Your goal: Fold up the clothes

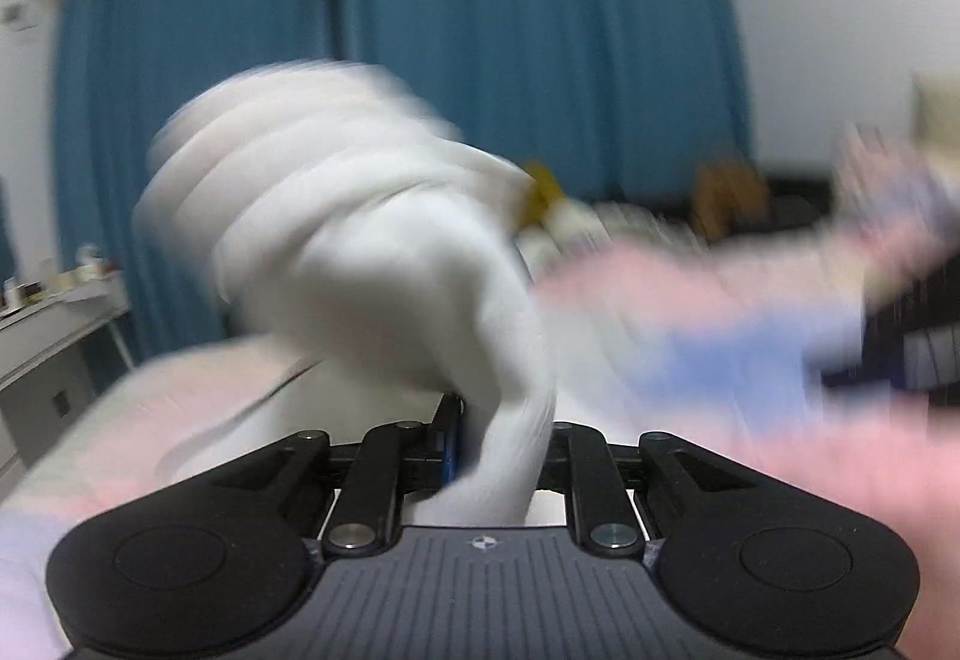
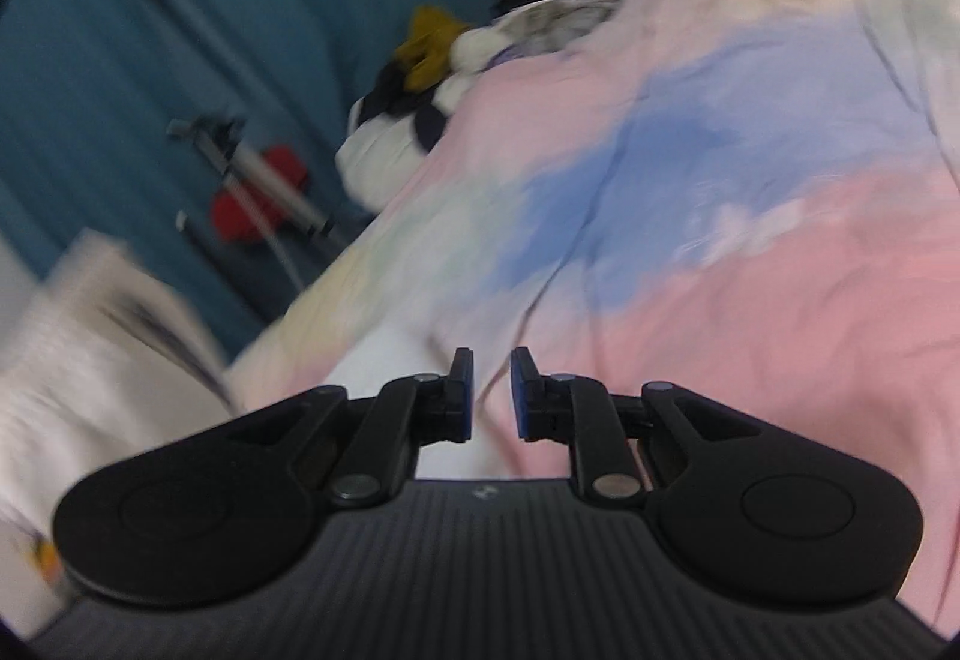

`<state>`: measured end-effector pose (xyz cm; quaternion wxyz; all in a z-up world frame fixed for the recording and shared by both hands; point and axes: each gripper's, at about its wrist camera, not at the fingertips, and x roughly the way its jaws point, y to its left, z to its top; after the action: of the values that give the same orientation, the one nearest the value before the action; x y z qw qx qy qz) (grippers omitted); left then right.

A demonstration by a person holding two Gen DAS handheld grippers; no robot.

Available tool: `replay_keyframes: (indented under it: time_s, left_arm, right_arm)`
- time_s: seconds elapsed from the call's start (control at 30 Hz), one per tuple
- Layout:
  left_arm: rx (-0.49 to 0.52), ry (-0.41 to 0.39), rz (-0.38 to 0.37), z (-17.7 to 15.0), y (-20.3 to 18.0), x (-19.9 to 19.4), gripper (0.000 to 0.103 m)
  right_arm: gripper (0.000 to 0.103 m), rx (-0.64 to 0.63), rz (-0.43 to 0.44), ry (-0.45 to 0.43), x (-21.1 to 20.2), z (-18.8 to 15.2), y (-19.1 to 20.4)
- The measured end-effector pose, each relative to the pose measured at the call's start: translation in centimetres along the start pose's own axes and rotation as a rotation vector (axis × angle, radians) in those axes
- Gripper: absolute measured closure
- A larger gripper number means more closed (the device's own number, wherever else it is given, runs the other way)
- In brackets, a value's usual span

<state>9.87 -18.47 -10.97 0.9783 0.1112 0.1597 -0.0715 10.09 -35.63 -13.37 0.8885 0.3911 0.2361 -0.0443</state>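
**White garment up in the air over the bed**

The bed [image 2: 750, 240] fills most of the room from where I stand, spread with a duvet [image 2: 780, 300] in pink, blue and pale yellow patches. Behind it hangs a blue curtain [image 1: 420, 0]. A heap of other clothes [image 2: 456, 54], white, dark and mustard, sits along the far edge of the bed against the curtain, probably waiting their turn or already sorted; I cannot tell which.

The white garment [image 1: 372, 252] is lifted clear of the duvet, bunched and smeared with motion. It seems to be held high so that it can hang free and be shaken out or turned before it is laid flat. How far its folding has got I cannot judge from such a blur.

The left tongs [image 1: 498, 444] are closed on a twisted tail of that white garment, which runs down between the fingers. The right tongs [image 2: 491, 390] hold nothing; a narrow gap shows between their blue pads [image 2: 465, 390], and they hang over the duvet, perhaps ready to take another edge of the cloth, which shows as a white blur at their left.
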Motion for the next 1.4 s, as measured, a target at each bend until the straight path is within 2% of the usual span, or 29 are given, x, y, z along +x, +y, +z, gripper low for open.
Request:
replay_keyframes:
  time_s: [0.07,0.2,0.27,0.33,0.43,0.5,0.53,0.57,0.6,0.63,0.7,0.8,0.87,0.97,1.03,1.07,1.13,1.27,1.4]
  left_arm:
    - [0.055,0.050,-0.013,-1.3,-2.5,1.6,0.085]
    - [0.166,0.075,-0.055,-1.4,-4.7,2.8,0.081]
    - [0.213,0.069,-0.065,-1.2,-5.1,2.8,0.071]
    - [0.261,0.088,-0.095,-0.9,-5.1,2.7,0.051]
    - [0.335,0.115,-0.113,-1.8,-3.2,1.5,0.039]
    - [0.389,0.136,-0.127,-2.6,-1.0,0.9,0.037]
    - [0.422,0.141,-0.136,-3.8,1.6,0.4,0.033]
    - [0.449,0.148,-0.137,-4.0,2.4,-0.2,0.030]
    - [0.476,0.155,-0.138,-4.3,3.2,-0.8,0.028]
    - [0.463,0.163,-0.136,-4.4,3.7,-1.1,0.028]
    - [0.435,0.180,-0.132,-4.6,4.6,-1.5,0.028]
    - [0.393,0.206,-0.127,-4.9,6.1,-2.2,0.028]
    - [0.366,0.223,-0.124,-5.2,7.0,-2.7,0.030]
    - [0.324,0.248,-0.118,-5.5,8.4,-3.4,0.035]
    - [0.296,0.265,-0.115,-5.7,9.4,-3.9,0.042]
    - [0.282,0.273,-0.113,-5.8,9.9,-4.1,0.045]
    - [0.254,0.290,-0.110,-6.1,10.8,-4.6,0.067]
    - [0.242,0.269,-0.121,-6.0,10.5,-6.6,0.076]
    - [0.218,0.252,-0.141,-5.4,10.7,-8.3,0.083]
  right_arm:
    - [0.086,0.058,0.031,0.009,0.2,0.7,-1.2]
    - [0.086,0.088,0.103,0.041,0.9,0.8,-1.6]
    - [0.086,0.073,0.122,0.054,1.4,0.6,-1.1]
    - [0.086,0.071,0.145,0.082,1.8,0.5,-1.0]
    - [0.086,0.112,0.139,0.097,1.7,0.5,-1.5]
    - [0.085,0.174,0.139,0.116,1.7,0.4,-2.2]
    - [0.080,0.201,0.134,0.127,1.7,0.2,-2.6]
    - [0.068,0.228,0.127,0.138,1.7,0.1,-2.9]
    - [0.062,0.252,0.112,0.145,1.6,-0.1,-3.2]
    - [0.048,0.273,0.098,0.152,1.6,-0.3,-3.5]
    - [0.032,0.329,0.105,0.183,1.6,-0.7,-4.3]
    - [0.031,0.385,0.152,0.246,1.7,-1.4,-4.6]
    - [0.031,0.349,0.162,0.279,1.9,-2.0,-3.8]
    - [0.031,0.274,0.147,0.315,3.1,-2.9,-2.6]
    - [0.031,0.248,0.130,0.318,3.9,-3.4,-2.1]
    - [0.031,0.231,0.130,0.296,4.0,-3.5,-1.9]
    - [0.037,0.171,0.124,0.244,3.9,-3.5,-1.2]
    - [0.056,0.045,0.102,0.170,3.1,-3.3,0.3]
    - [0.059,-0.026,0.130,0.100,2.0,-2.8,1.4]
